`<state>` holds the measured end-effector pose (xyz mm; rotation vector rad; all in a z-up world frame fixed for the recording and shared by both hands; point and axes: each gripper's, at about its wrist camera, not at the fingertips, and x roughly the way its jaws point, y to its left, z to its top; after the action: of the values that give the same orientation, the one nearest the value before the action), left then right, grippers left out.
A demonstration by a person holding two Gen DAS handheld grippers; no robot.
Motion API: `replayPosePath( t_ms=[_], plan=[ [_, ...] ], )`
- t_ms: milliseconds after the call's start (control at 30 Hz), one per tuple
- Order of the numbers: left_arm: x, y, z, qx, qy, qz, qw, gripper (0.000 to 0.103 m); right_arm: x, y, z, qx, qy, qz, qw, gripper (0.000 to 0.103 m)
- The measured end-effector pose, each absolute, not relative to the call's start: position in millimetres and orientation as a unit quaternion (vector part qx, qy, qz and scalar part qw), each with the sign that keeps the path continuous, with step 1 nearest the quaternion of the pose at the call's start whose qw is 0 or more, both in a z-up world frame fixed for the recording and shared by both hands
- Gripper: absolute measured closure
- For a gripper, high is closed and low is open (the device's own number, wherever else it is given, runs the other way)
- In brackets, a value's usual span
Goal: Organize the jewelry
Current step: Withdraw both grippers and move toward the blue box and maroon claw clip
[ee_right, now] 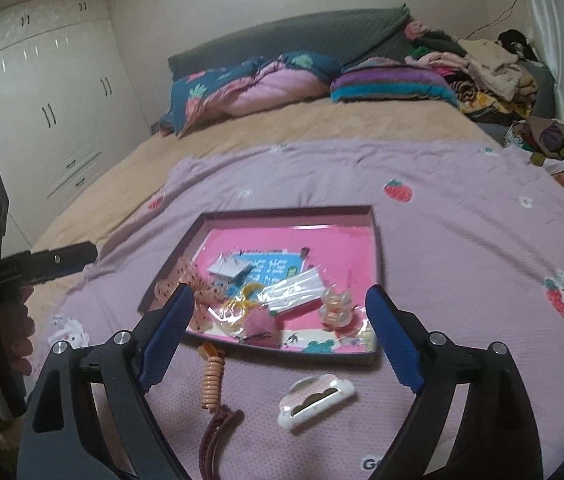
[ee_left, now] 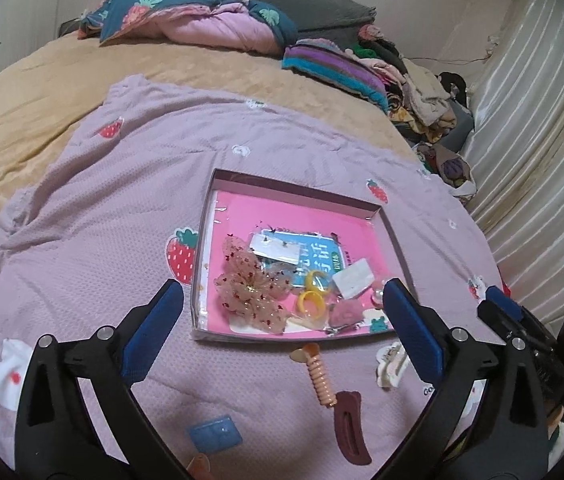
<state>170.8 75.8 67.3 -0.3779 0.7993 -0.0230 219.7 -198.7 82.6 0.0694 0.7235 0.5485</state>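
Both my grippers hung spread wide and empty over the lilac strawberry blanket [ee_left: 82, 216].

My left gripper [ee_left: 282, 312] and right gripper [ee_right: 278, 316] faced the shallow pink tray [ee_right: 377, 240] at the blanket's middle, which held a sheer pink bow [ee_left: 250, 288], yellow rings [ee_left: 311, 300] and packets. Just outside the tray's near edge lay a peach spiral hair tie [ee_right: 212, 384], a maroon hair clip [ee_right: 214, 440] and a white cloud-shaped claw clip [ee_right: 313, 400]; a blue square [ee_left: 214, 436] lay nearer me.
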Motion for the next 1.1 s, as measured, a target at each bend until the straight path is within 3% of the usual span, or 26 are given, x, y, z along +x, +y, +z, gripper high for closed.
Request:
replayPosePath(
  t_ms=[533, 1100],
  plan=[
    [134, 51, 84, -0.149, 0.36, -0.023, 0.921, 0.01, 175, -229, 110, 0.044, 0.308, 0.258, 0.915, 0.014],
    [100, 33, 65, -0.115, 0.365, -0.03, 0.924, 0.01, 137, -231, 95, 0.027, 0.322, 0.264, 0.909, 0.01]
  ],
)
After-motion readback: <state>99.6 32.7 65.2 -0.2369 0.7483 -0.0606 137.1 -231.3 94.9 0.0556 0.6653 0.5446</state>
